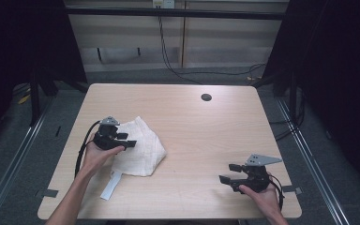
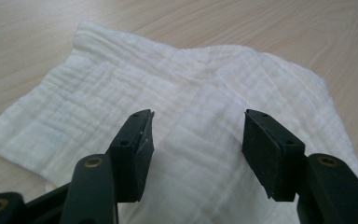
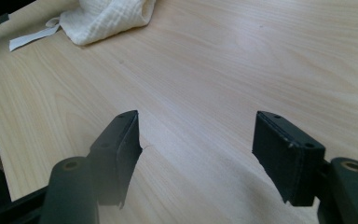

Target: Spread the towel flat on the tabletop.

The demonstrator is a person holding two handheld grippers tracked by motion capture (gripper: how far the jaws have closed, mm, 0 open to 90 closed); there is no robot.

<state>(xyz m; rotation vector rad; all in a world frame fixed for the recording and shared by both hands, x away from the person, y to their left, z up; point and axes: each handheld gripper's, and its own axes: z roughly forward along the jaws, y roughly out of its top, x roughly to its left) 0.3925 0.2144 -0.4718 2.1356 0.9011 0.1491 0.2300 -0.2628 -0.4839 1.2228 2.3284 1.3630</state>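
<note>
High view: pale wood tabletop, a folded white cloth lying left of centre; left gripper over it, fingers wide and empty, right gripper likewise at near right; a shallow pinch could unfold the layers

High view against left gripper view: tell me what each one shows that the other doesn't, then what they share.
High view alone: the person's two hands, the right gripper open above bare wood near the table's right front corner, the round hole near the far edge, a white strap trailing from the cloth, and the floor beyond.

Left gripper view alone: the cloth's crinkled weave and overlapping folds up close, seen between the jaws' black pads.

Shared: the white cloth on the pale wood, with the left gripper open over it, pads not pressing on it.
</note>
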